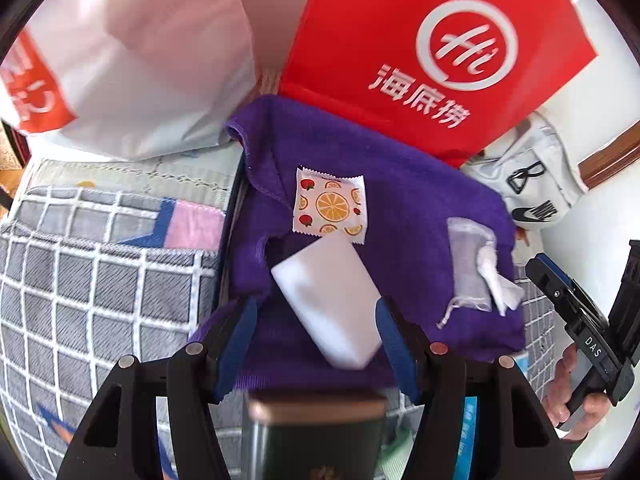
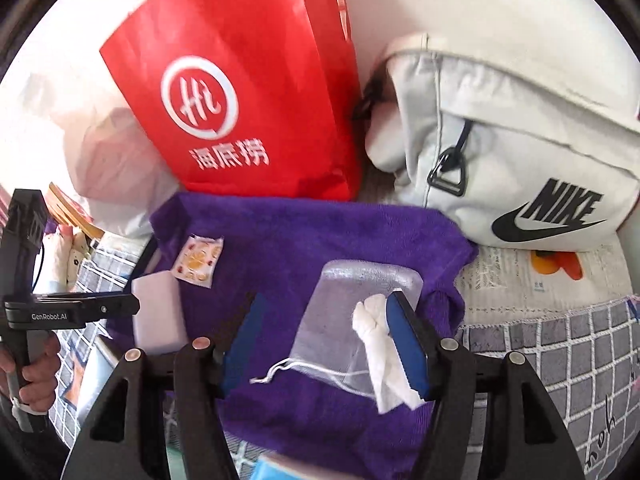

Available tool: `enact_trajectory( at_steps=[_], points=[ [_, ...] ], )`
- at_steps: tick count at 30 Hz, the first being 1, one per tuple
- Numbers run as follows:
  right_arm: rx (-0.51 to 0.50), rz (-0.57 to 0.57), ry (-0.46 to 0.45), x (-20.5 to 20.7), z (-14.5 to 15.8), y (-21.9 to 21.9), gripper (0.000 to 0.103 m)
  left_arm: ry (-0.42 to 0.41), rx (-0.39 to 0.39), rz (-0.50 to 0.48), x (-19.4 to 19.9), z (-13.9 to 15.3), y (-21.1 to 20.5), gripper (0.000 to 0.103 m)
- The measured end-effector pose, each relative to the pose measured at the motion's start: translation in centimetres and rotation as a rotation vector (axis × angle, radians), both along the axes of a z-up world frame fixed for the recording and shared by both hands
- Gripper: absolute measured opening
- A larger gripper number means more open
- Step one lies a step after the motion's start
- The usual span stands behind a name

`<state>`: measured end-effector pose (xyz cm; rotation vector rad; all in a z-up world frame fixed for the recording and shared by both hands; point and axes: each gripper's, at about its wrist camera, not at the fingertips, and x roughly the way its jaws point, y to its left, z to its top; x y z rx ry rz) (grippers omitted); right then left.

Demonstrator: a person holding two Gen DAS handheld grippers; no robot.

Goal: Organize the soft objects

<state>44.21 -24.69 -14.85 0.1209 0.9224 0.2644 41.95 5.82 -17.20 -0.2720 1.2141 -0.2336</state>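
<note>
Left gripper [image 1: 314, 324] spread wide around white sponge [image 1: 326, 300] — right gripper [image 2: 328, 334] likewise agape over mesh pouch [image 2: 344, 320], crumpled tissue [image 2: 376, 332] touching one pad — all on purple towel [image 2: 300, 240].

towel [image 1: 400, 184]: purple
sachet [image 1: 329, 205] on the towel: white, orange-slice print
sponge [image 1: 332, 300]: white
paper bag [image 1: 420, 52] behind the towel: red, white logo

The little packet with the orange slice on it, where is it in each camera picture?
Left wrist view: the orange-slice packet lies mid-frame on the purple towel, just above the white sponge block.
Right wrist view: it lies at the towel's left side.
Shared landmark: the red paper bag stands behind the towel in both.
</note>
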Motion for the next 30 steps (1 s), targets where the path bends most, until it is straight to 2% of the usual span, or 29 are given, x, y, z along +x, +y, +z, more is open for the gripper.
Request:
enact_trajectory(
  at_steps=[6, 15, 22, 26, 27, 28, 30],
  points=[
    [-0.047, -0.007, -0.063, -4.1, 2.8, 1.1, 0.063, -0.074, 0.004, 0.033, -3.8, 3.2, 1.0, 0.060],
    [-0.099, 0.023, -0.064, -11.9, 4.6, 3.2, 0.063, -0.170, -0.025, 0.014, -11.2, 6.5, 1.1, 0.060],
    [-0.051, 0.056, -0.004, -17.2, 3.0, 4.3, 0.063, -0.182, -0.016, -0.004, -16.2, 6.5, 1.1, 0.060],
    [-0.048, 0.123, -0.041, -20.6, 2.9, 6.1, 0.063, -0.173, -0.022, 0.007, -18.3, 5.8, 1.8, 0.060],
    [-0.058, 0.152, -0.058, -21.4, 2.9, 6.9, 0.058, -0.170, -0.025, 0.015, -18.8, 5.6, 2.2, 0.060],
    [-0.071, 0.178, -0.073, -22.3, 2.9, 7.7, 0.047, -0.169, -0.030, 0.020, -19.2, 5.5, 2.5, 0.060],
    [-0.094, 0.234, -0.087, -23.6, 2.6, 9.4, 0.038, -0.169, -0.039, 0.031, -20.1, 5.2, 3.3, 0.060]
  ],
)
